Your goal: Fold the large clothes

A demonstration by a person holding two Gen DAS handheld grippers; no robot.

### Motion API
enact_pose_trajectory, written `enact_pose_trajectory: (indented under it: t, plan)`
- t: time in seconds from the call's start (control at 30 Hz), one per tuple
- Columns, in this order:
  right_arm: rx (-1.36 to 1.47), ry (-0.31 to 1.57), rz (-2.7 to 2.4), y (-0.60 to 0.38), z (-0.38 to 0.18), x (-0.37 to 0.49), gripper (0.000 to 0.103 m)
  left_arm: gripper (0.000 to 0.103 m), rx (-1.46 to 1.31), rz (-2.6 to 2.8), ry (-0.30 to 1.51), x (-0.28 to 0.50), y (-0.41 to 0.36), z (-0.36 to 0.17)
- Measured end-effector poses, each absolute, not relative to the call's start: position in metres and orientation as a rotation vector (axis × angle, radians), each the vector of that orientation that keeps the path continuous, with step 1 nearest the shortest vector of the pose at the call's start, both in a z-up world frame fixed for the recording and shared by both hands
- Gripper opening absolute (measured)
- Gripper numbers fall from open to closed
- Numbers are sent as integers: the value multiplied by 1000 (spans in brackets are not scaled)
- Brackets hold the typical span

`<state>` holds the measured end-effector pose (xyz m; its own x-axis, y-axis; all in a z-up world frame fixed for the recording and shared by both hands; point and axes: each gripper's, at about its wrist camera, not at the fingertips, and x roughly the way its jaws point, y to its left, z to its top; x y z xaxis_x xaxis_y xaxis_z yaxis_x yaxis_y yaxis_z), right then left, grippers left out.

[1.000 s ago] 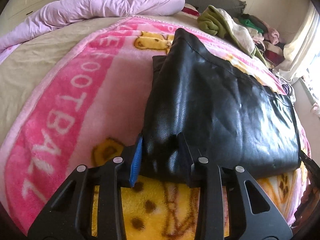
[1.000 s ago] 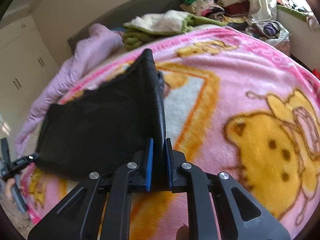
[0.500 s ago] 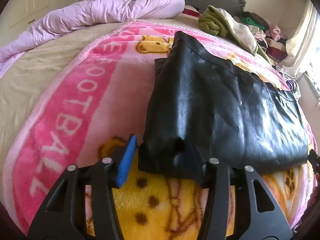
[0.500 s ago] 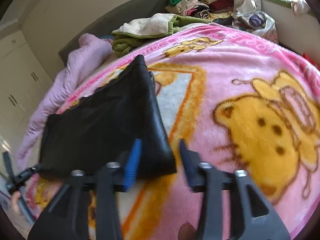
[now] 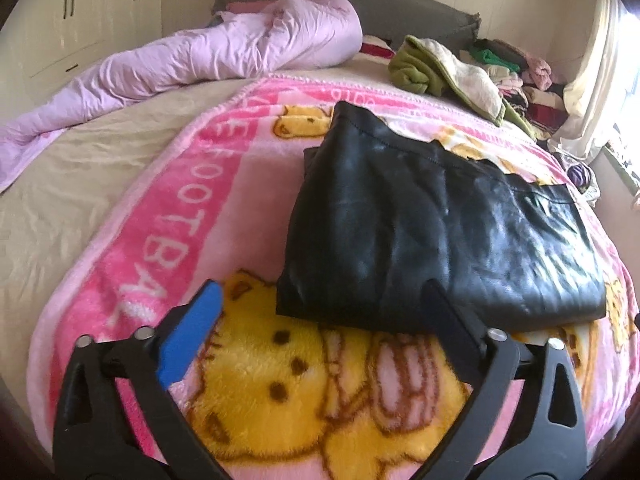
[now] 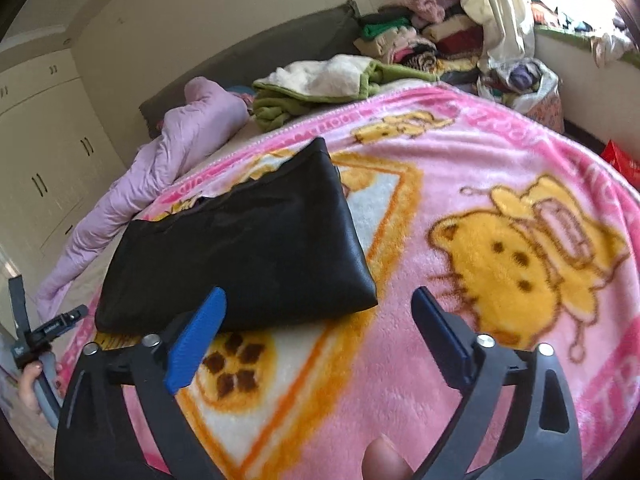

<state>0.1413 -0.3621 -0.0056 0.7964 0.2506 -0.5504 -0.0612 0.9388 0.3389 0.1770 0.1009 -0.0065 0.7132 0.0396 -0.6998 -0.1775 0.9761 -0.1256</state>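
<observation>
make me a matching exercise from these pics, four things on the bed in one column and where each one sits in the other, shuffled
Things:
1. black leather garment
2. lilac quilt
3. green fleece blanket
4. left gripper

Places or states:
a. bunched along the far side of the bed by the dark headboard
b. folded flat on the pink cartoon blanket
c. jaws opening, nothing between the pads, just short of the folded edge
d. heaped at the far end of the pink blanket, white lining showing

Pairs: 1-b, 2-a, 3-d, 4-c
</observation>
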Motion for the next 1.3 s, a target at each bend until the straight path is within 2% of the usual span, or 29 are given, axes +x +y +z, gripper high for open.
enact_pose_trajectory:
  t: [0.7,1.3]
  plan:
    - [193,536,188,-319,30,85,99,94,-219,53,675,105,78,36]
    - [140,479,350,-244,65,69,99,94,-147,235,590,49,113,65]
